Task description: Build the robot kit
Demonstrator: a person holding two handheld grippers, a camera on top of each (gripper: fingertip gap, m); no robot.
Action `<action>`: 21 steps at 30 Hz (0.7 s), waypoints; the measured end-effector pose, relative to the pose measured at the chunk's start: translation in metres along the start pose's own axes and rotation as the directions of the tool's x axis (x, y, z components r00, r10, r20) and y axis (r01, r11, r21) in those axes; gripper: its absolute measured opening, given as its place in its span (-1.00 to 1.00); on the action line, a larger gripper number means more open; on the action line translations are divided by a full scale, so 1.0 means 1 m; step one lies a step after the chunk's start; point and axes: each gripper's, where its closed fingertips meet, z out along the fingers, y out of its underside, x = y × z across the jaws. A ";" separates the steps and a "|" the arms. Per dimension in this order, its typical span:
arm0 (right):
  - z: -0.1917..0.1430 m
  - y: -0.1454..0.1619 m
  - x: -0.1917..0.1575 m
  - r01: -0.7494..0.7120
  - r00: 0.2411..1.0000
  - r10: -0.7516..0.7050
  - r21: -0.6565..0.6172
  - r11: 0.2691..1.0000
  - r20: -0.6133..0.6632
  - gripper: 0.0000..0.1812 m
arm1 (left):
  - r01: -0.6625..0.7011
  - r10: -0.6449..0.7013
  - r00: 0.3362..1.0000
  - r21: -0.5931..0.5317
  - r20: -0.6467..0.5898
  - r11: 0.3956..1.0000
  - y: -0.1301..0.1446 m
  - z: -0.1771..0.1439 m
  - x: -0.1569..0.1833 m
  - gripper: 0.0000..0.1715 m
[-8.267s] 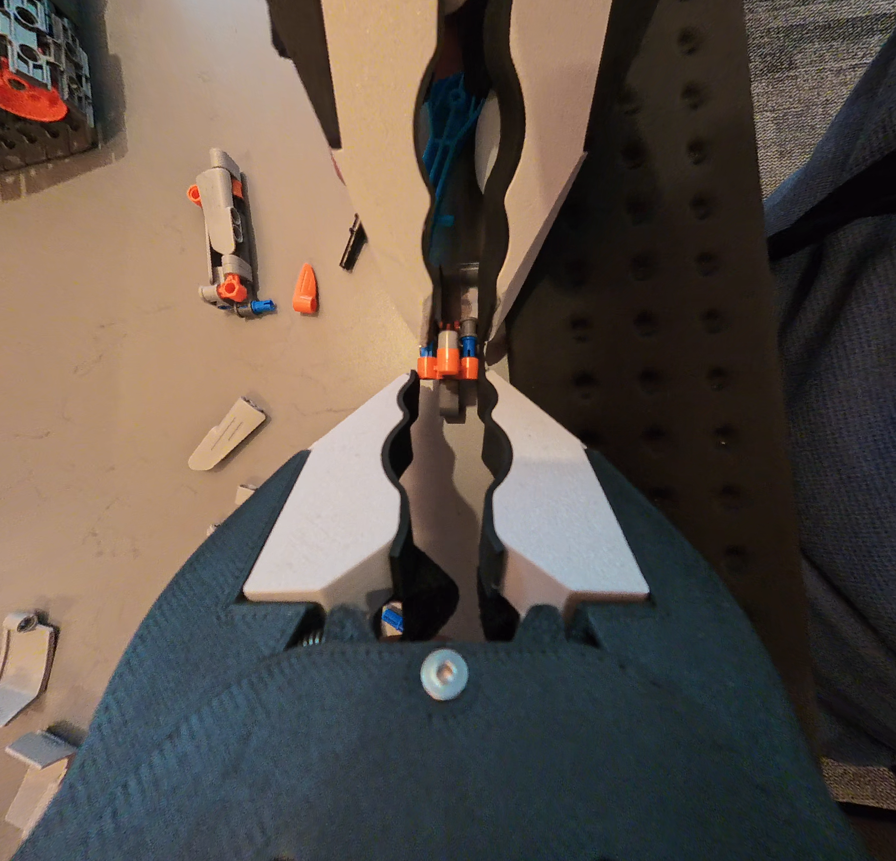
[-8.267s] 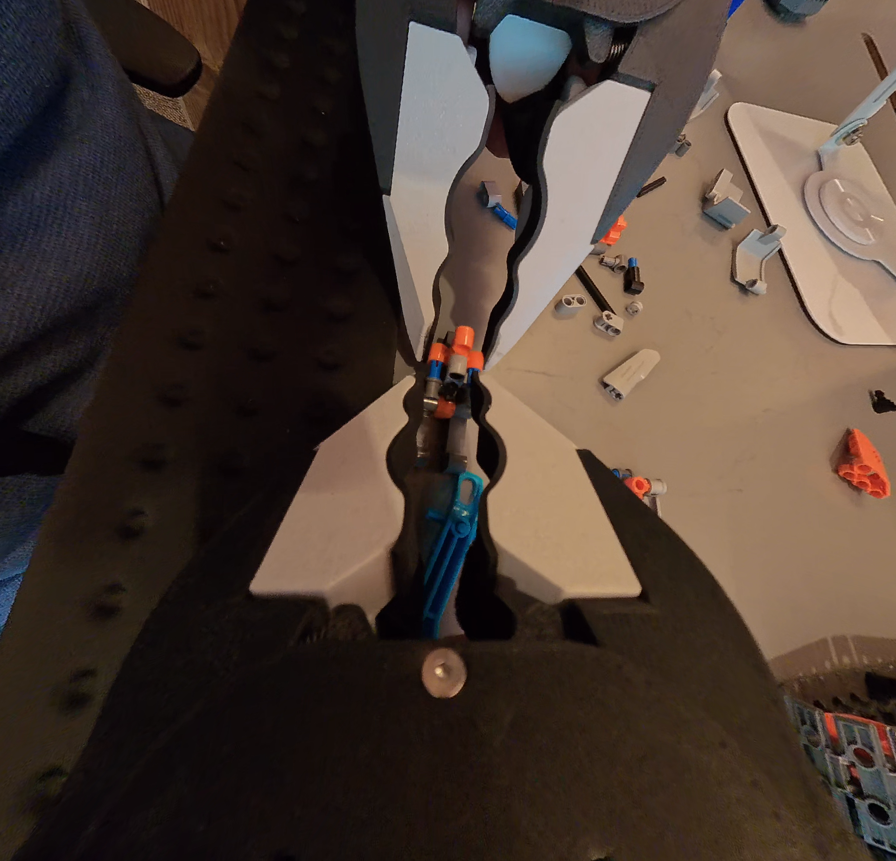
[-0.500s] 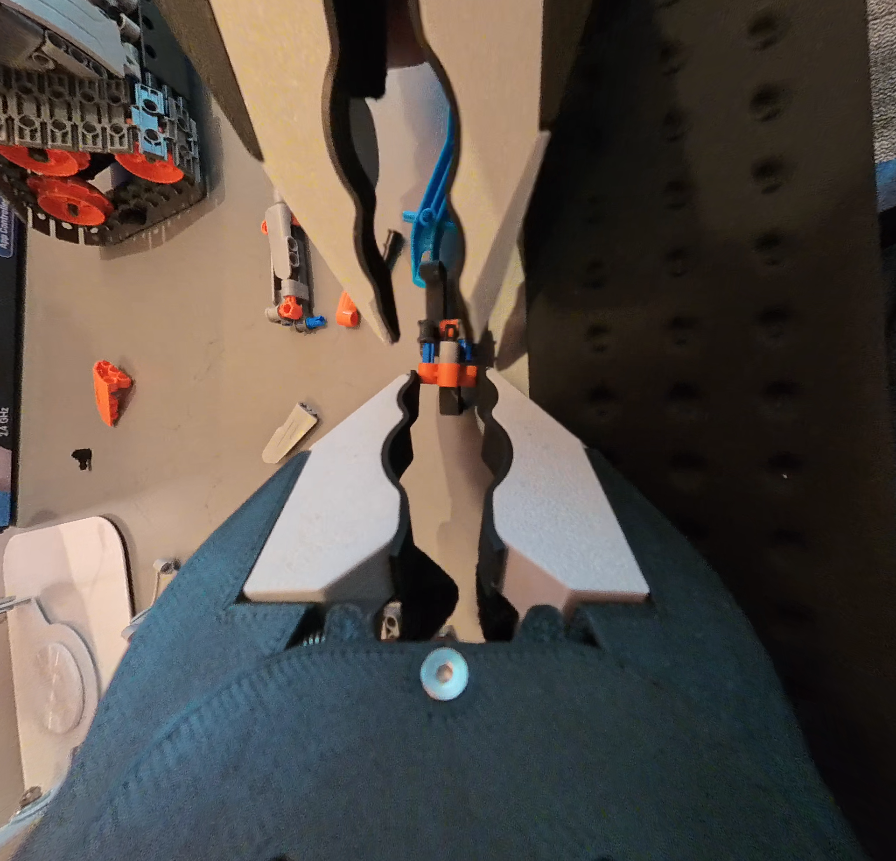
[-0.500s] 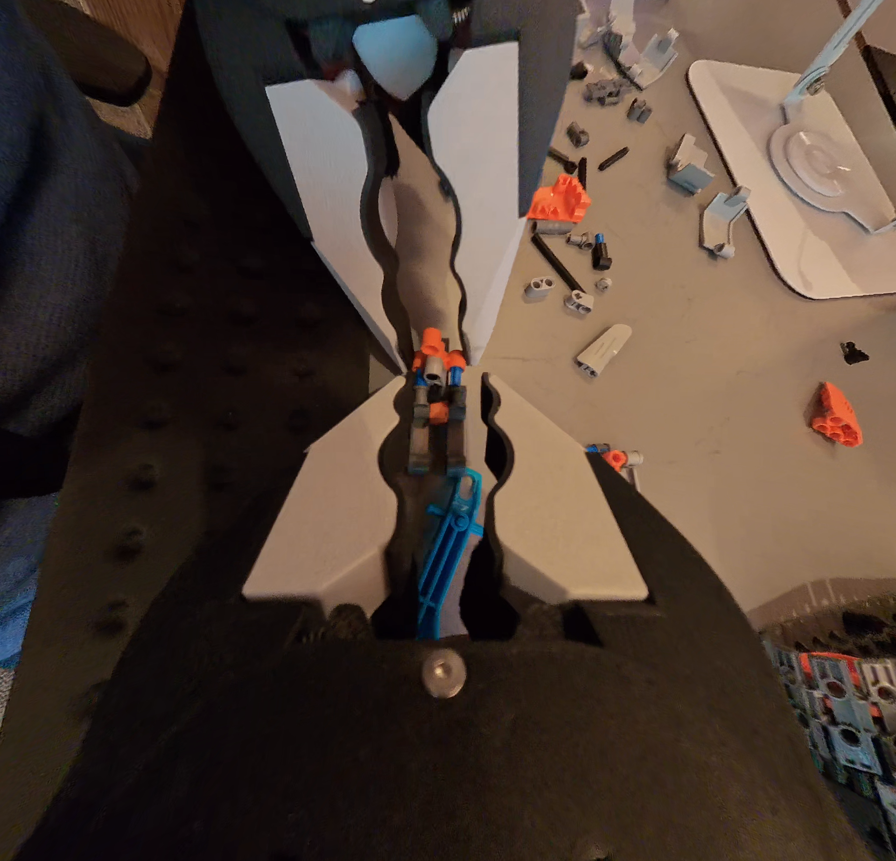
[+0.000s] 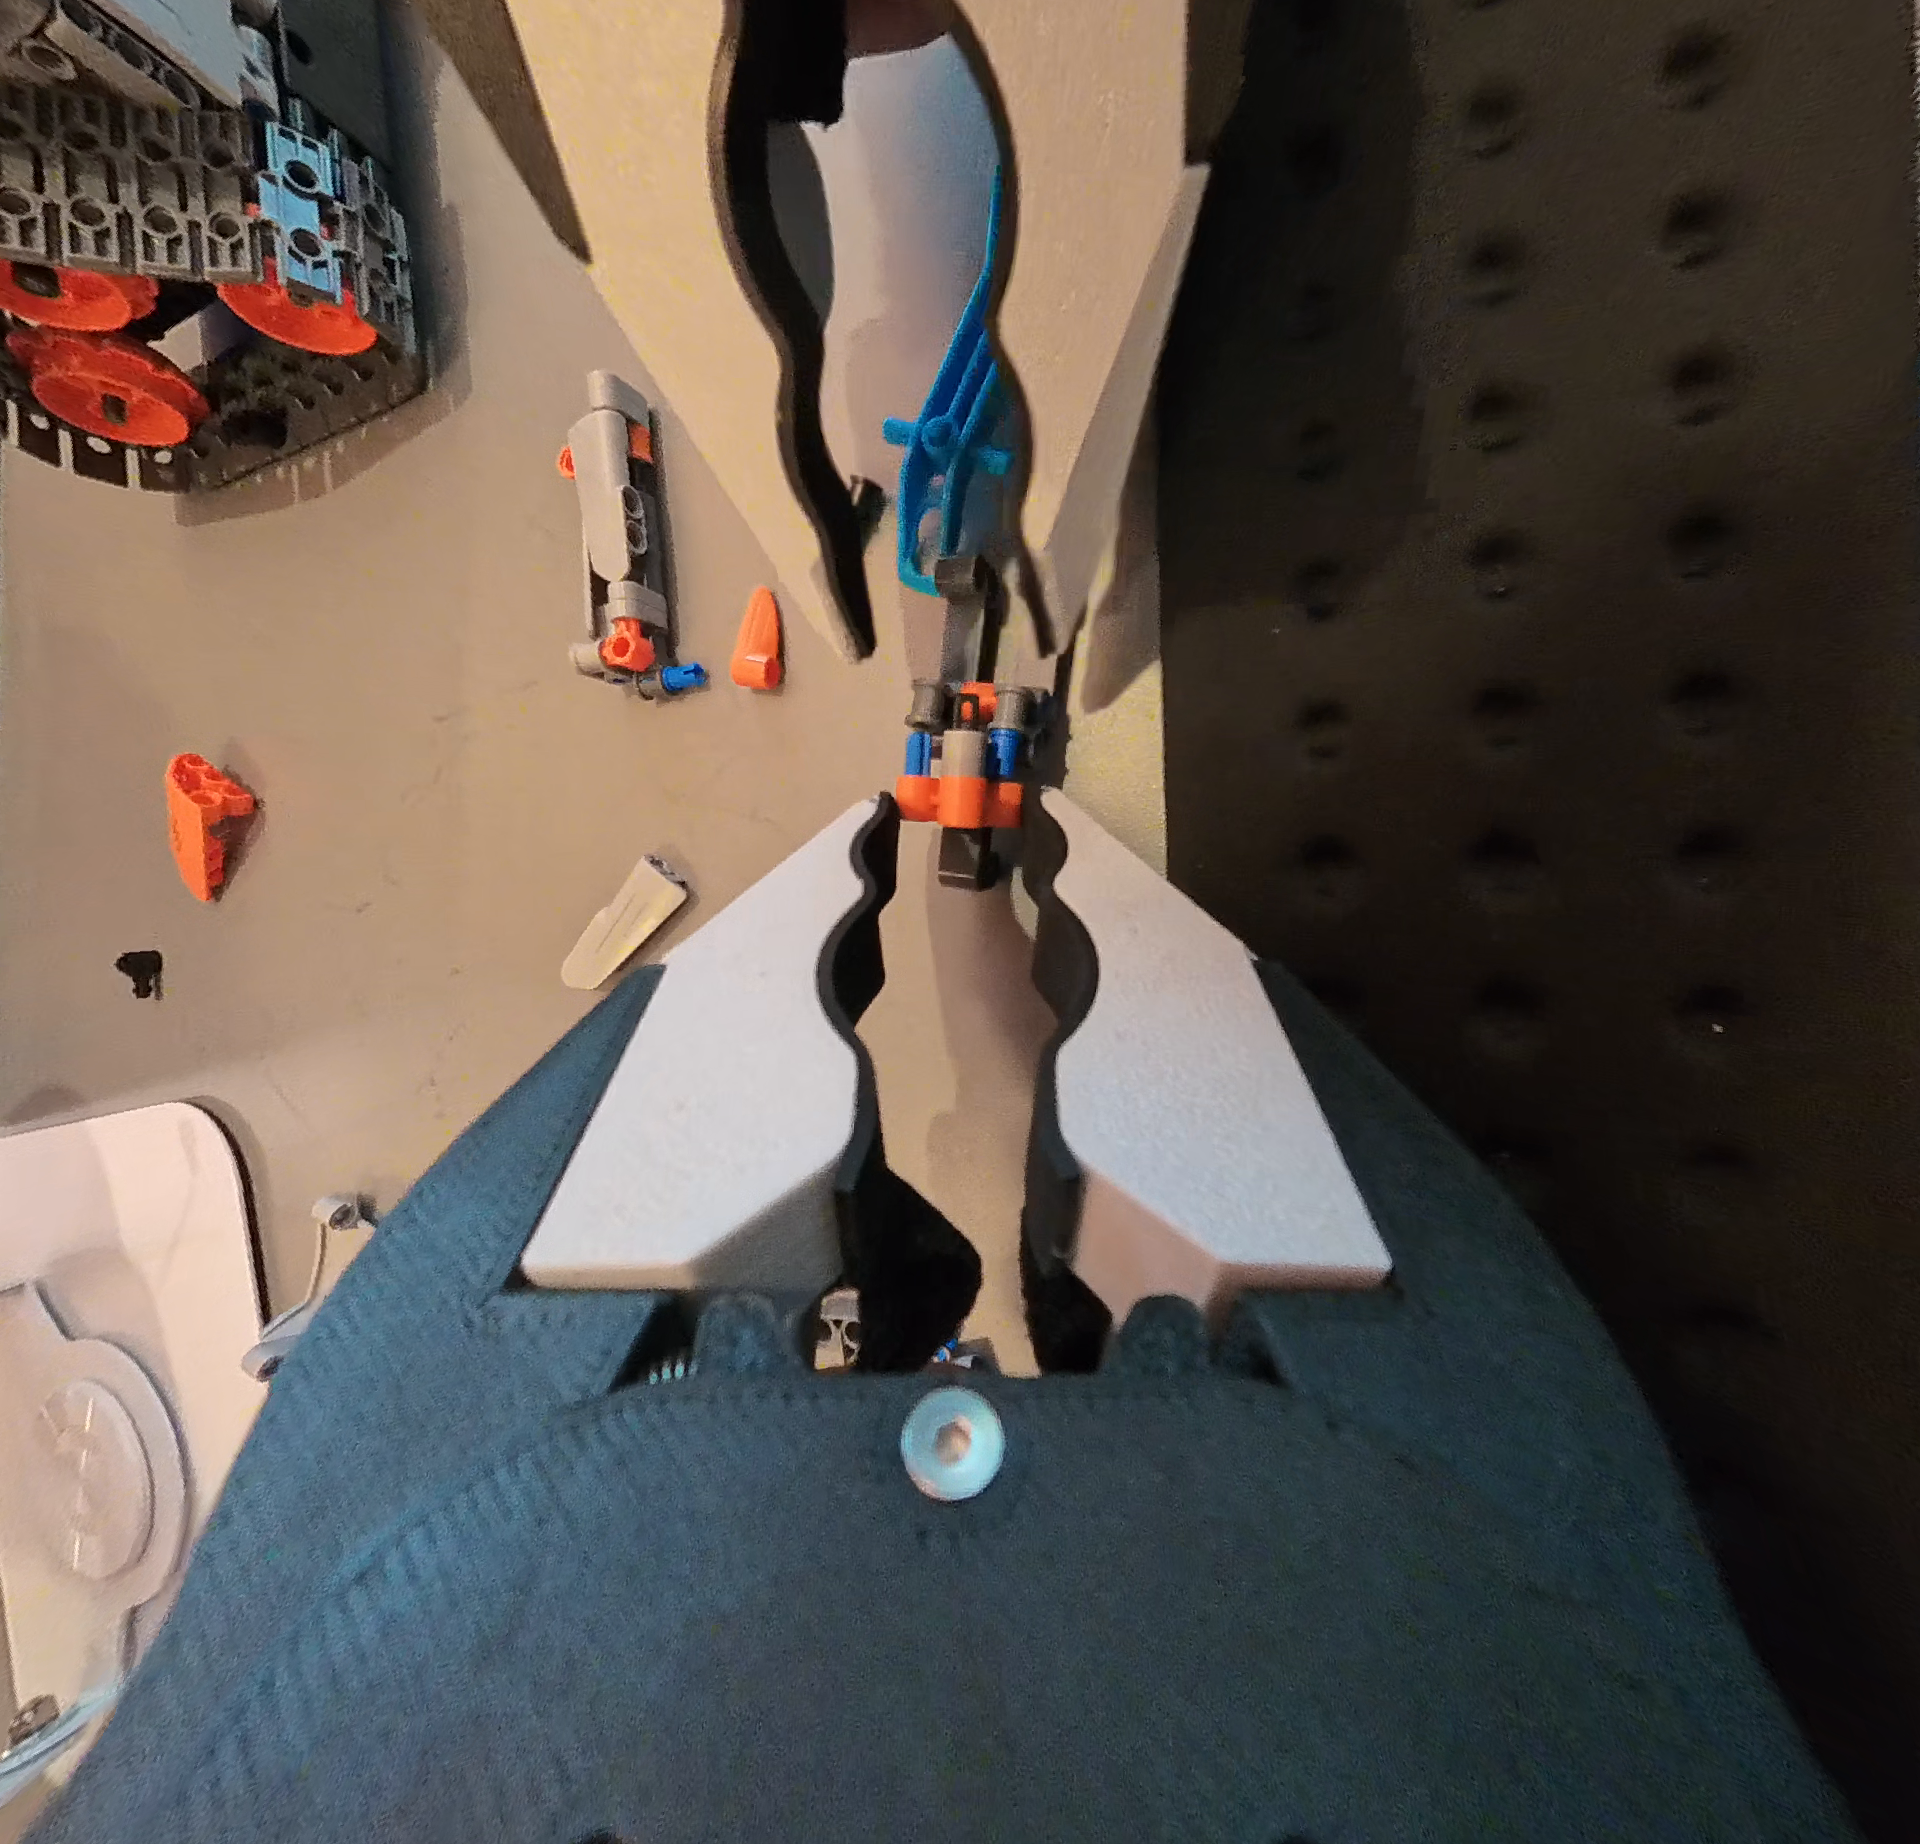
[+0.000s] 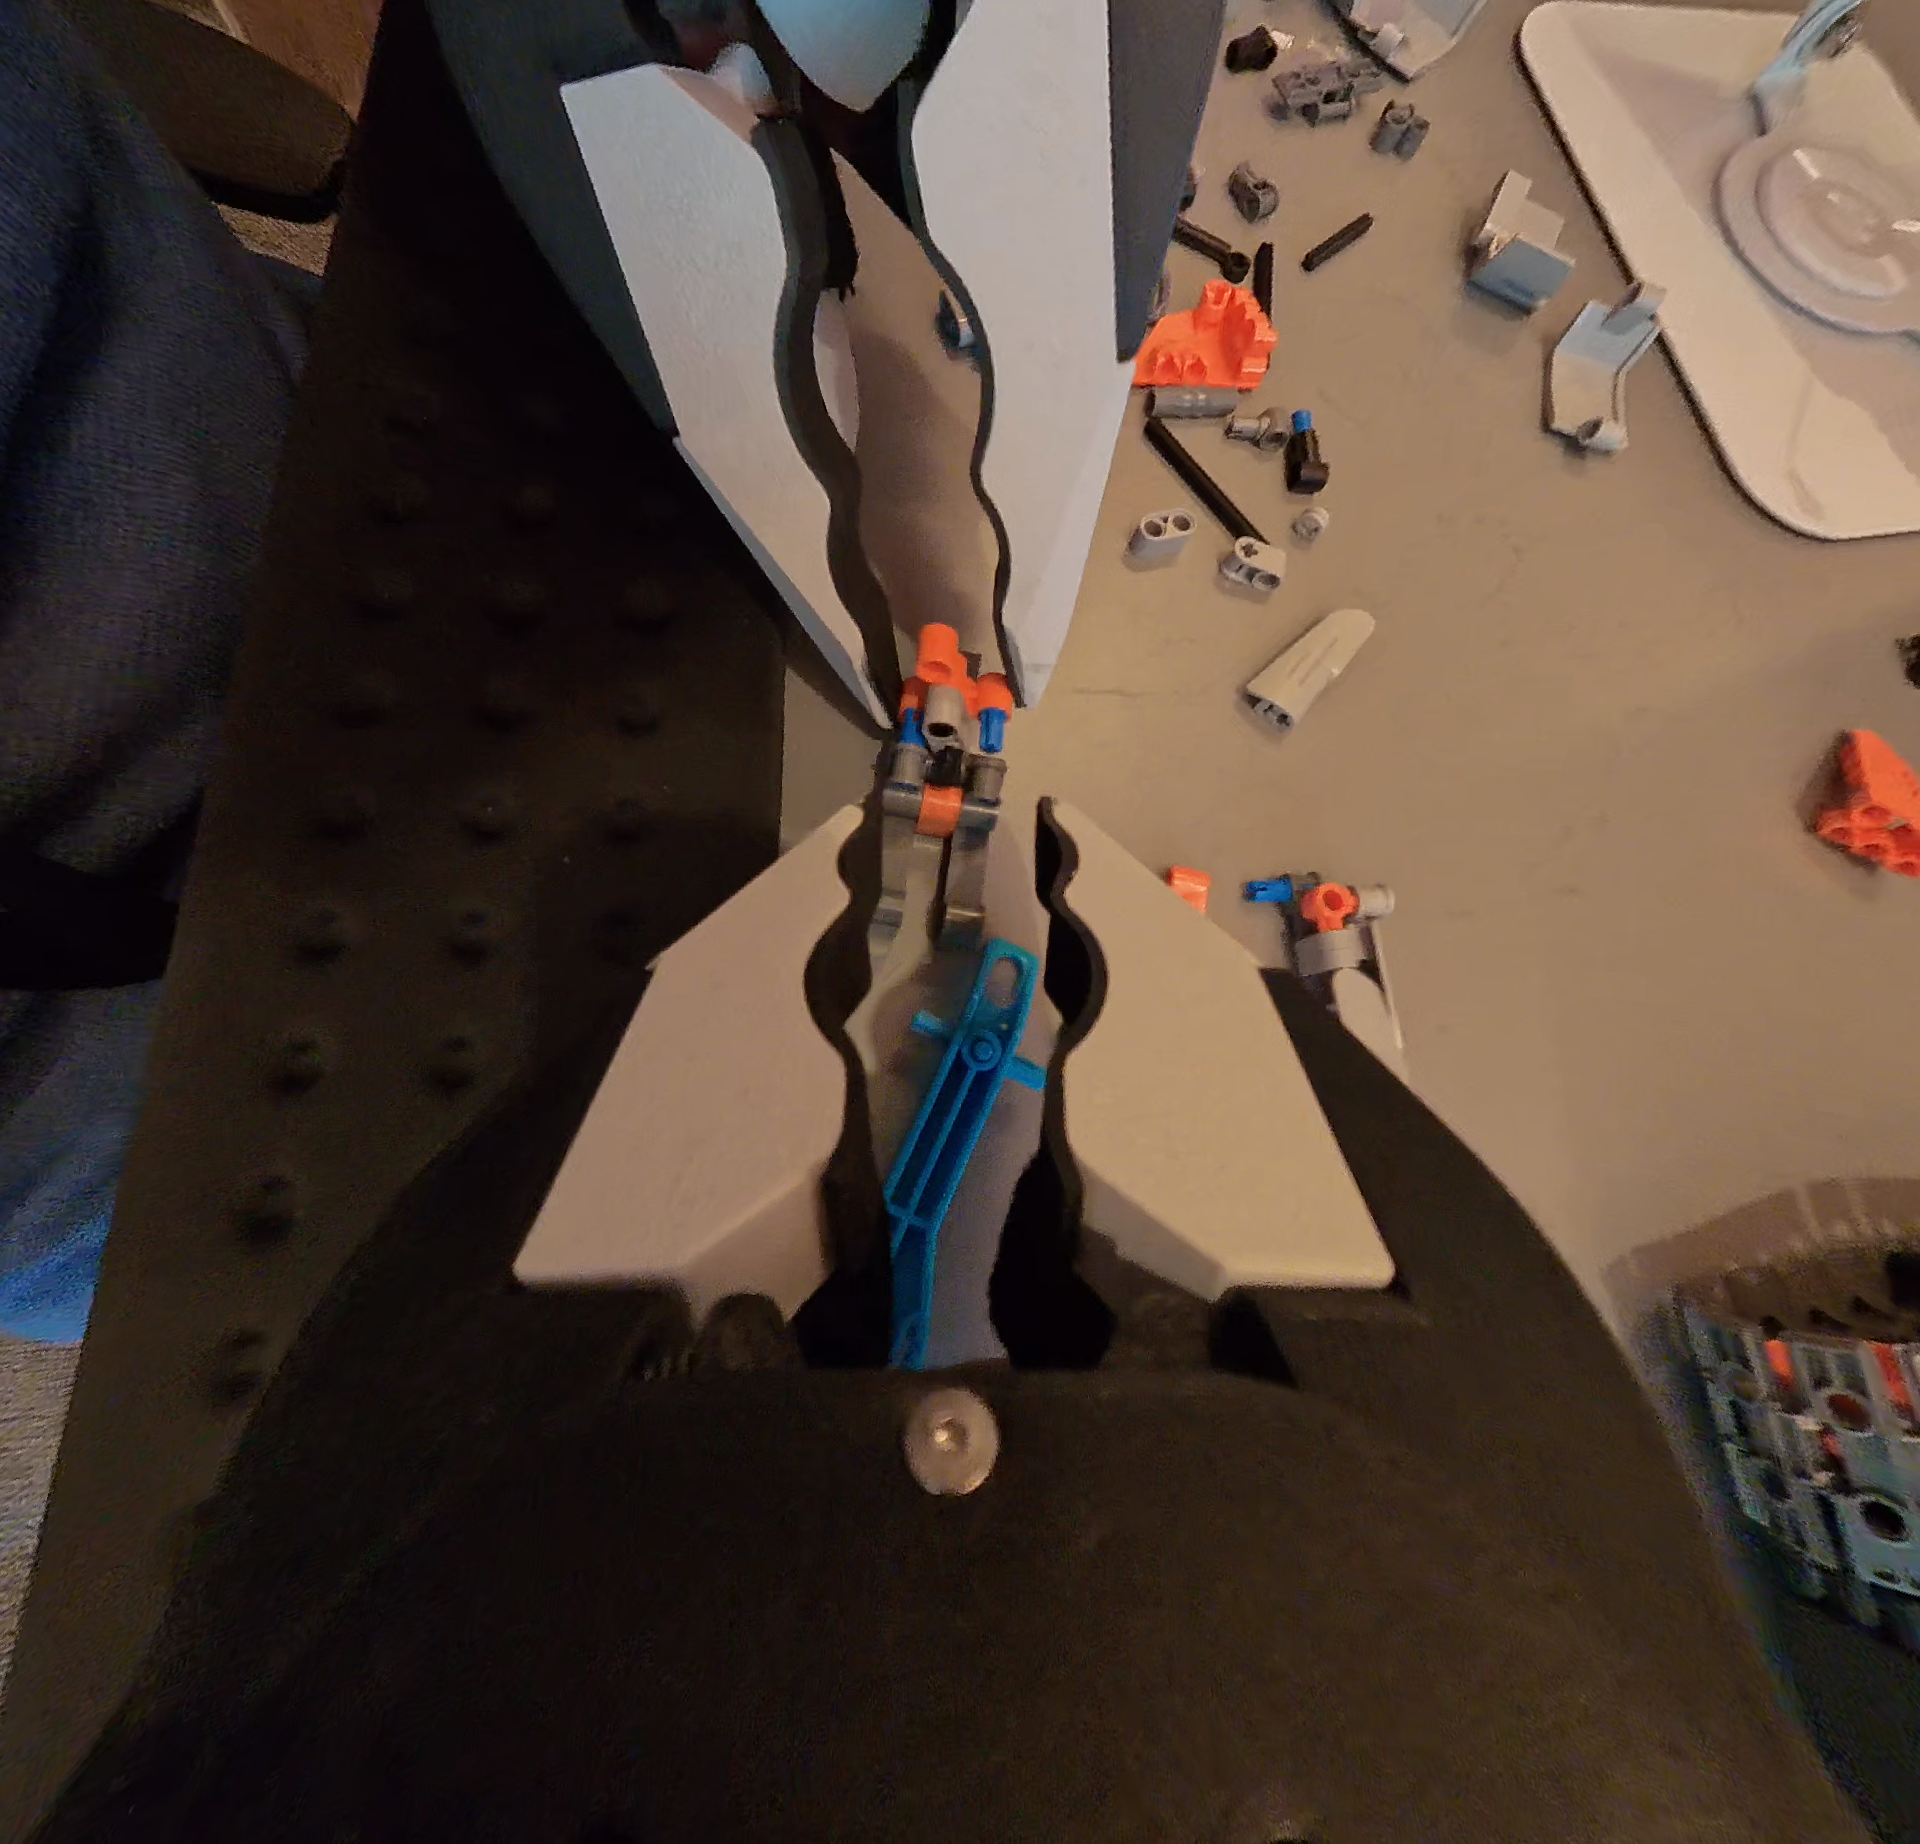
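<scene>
A small building-toy assembly hangs between my two facing grippers. Its orange connector (image 5: 956, 797) has blue pins, then grey arms (image 6: 914, 885), then a blue lever (image 6: 956, 1098). My left gripper (image 5: 964, 812) is shut on the orange end, and it also shows at the top of the right wrist view (image 6: 956, 708). My right gripper (image 6: 951, 812) is slightly open around the grey arms. The blue lever lies loose between its fingers and leans on one pad. The right gripper also shows in the left wrist view (image 5: 956, 646). All this is near the grey table's edge.
A tracked model with orange wheels (image 5: 156, 236) stands on the table (image 5: 416, 755). A white tray (image 6: 1662, 340) is nearby. Loose parts are scattered: an orange wedge (image 5: 203, 823), a grey fin (image 5: 623, 921), a grey beam (image 5: 618, 527). A dark studded surface (image 5: 1558, 755) lies beyond the table edge. My two grippers' fingertips are within a few centimetres of each other. My left gripper's tips are some 8 cm from the grey fin (image 5: 623, 921). It is also in sight in the right wrist view (image 6: 1312, 661).
My right gripper has drawn back along the assembly, so more of the grey arms and blue lever stands clear of its tips. The left gripper keeps its hold.
</scene>
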 end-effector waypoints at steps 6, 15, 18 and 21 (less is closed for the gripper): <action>0.011 0.007 -0.003 -0.026 1.000 0.027 -0.035 0.999 0.015 -0.78 | 0.024 -0.024 0.999 -0.009 -0.044 1.000 0.002 0.000 -0.002 -0.74; 0.010 0.001 0.002 -0.009 1.000 0.008 -0.024 1.000 -0.024 -0.91 | -0.039 0.033 0.996 -0.071 -0.082 0.997 0.004 -0.002 -0.001 -0.74; 0.005 -0.002 0.003 -0.011 1.000 0.011 0.003 1.000 -0.021 -0.83 | -0.044 0.037 0.995 -0.073 -0.093 0.996 0.004 -0.001 -0.002 -0.74; 0.002 -0.008 0.007 -0.029 0.999 0.030 0.041 0.999 -0.015 -0.87 | -0.041 0.036 0.996 -0.075 -0.079 0.996 0.003 0.000 -0.004 -0.74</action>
